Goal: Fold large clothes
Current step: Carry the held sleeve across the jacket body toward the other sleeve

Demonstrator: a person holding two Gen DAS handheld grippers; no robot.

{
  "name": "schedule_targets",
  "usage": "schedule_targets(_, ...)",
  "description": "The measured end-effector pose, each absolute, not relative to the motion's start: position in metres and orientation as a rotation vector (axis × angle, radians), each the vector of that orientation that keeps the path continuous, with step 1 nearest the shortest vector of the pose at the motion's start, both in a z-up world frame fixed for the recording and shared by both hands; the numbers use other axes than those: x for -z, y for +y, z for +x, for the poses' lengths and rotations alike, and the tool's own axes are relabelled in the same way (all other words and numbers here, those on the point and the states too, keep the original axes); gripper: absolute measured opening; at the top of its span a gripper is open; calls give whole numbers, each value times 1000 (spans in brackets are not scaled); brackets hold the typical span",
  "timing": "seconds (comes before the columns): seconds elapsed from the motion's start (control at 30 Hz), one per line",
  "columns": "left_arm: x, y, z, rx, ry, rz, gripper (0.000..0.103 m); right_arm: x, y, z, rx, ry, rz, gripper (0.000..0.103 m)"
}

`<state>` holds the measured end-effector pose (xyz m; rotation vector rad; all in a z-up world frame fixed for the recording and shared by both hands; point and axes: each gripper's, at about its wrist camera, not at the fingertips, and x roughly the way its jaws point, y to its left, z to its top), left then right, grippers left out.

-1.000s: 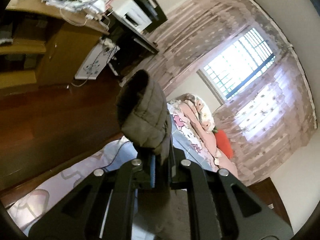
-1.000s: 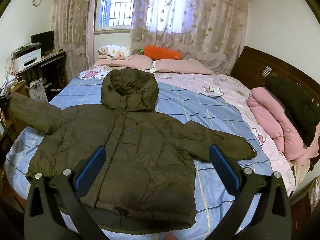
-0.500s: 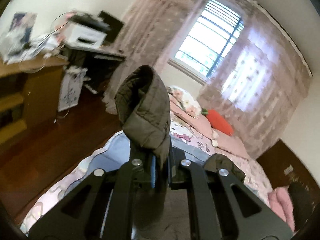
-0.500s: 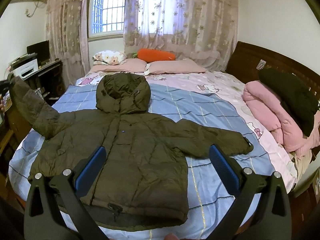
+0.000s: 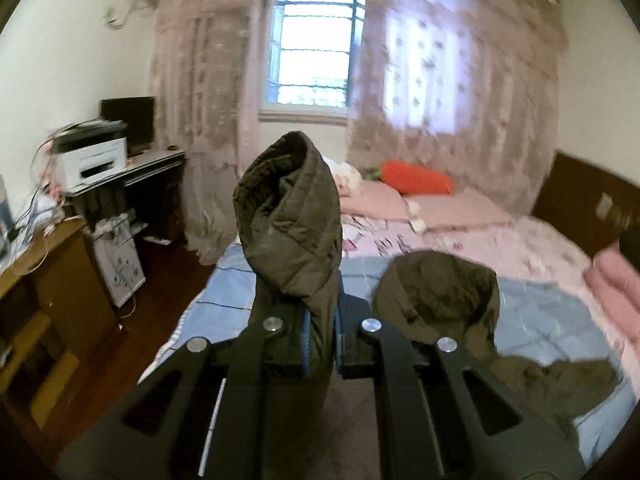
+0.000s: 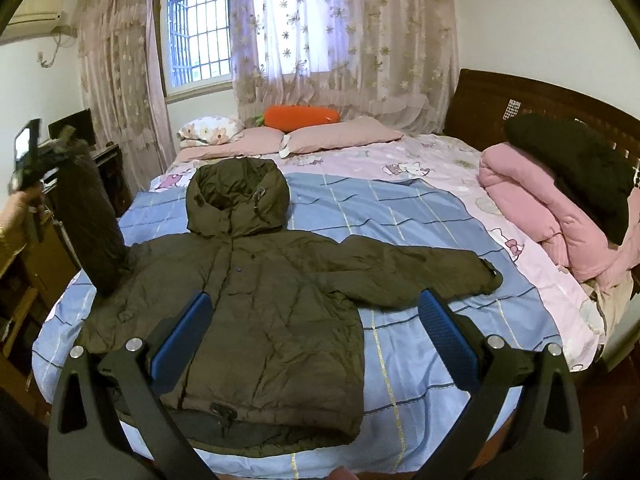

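An olive-green hooded puffer jacket lies face up on the bed, hood toward the pillows. My left gripper is shut on the jacket's left sleeve, whose cuff stands up above the fingers. In the right wrist view that sleeve is lifted upright at the bed's left edge. The other sleeve lies flat, stretched out to the right. My right gripper is open and empty, above the jacket's lower hem.
Pink folded bedding with a dark garment is stacked at the bed's right side. Pillows and an orange bolster lie at the head. A desk with a printer and a wooden cabinet stand left of the bed.
My left gripper has swung the held sleeve up from lying out sideways to upright and turned toward the bed. My right gripper has stayed open, drifting slightly.
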<state>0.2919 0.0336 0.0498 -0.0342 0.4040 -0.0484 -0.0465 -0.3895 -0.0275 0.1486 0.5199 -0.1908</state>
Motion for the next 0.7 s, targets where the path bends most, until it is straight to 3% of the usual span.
schedule_targets(0.7, 96, -186, 315, 204, 599, 202, 10, 36, -431, -66, 229, 522, 202, 102)
